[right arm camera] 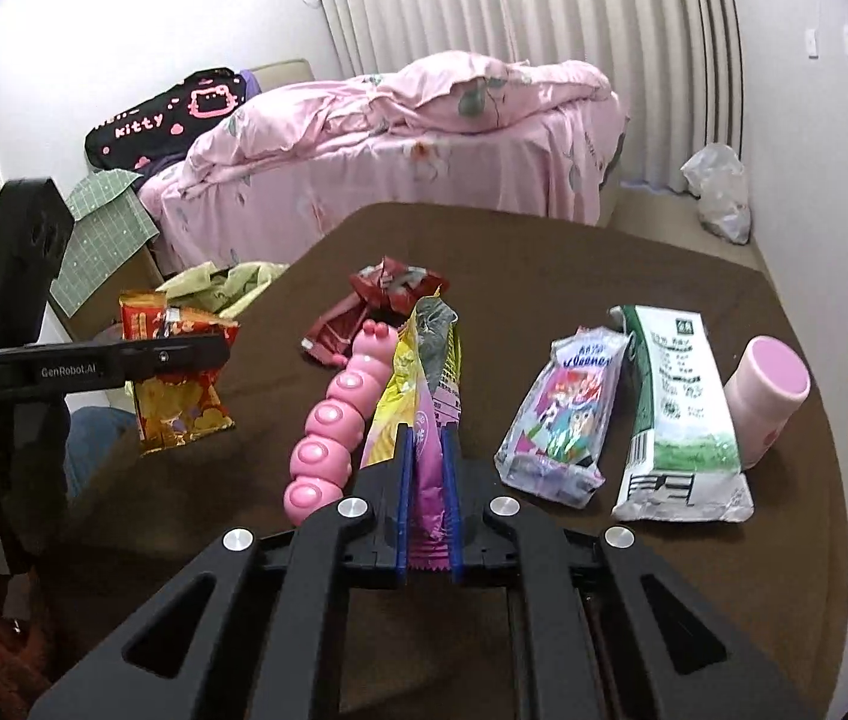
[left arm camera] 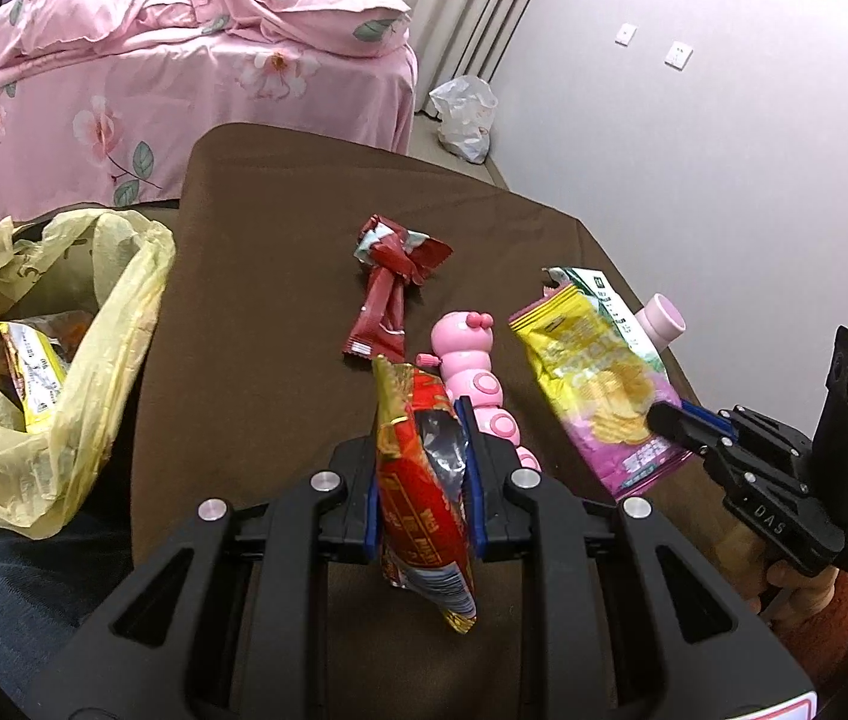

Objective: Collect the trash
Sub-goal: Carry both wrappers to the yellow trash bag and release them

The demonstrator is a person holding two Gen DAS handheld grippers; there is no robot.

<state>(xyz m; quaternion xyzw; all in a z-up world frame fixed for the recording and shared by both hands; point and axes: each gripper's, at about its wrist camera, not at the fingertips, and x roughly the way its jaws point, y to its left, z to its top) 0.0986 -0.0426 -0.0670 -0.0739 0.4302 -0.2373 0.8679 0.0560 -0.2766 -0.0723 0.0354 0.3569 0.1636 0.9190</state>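
Both my grippers, left (left arm camera: 421,468) and right (right arm camera: 429,492), clench snack packets; yellow bag (left arm camera: 94,312) part-filled, several wrappers (right arm camera: 556,420) remain.

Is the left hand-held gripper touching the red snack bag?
Touching. The left wrist view shows the left hand-held gripper shut on the red snack bag, both pads pressing it.

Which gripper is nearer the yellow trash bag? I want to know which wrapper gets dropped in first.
Left. The left gripper, shut on the red snack bag, is next to the yellow trash bag. The right gripper, holding the purple chip bag, is on the far side.
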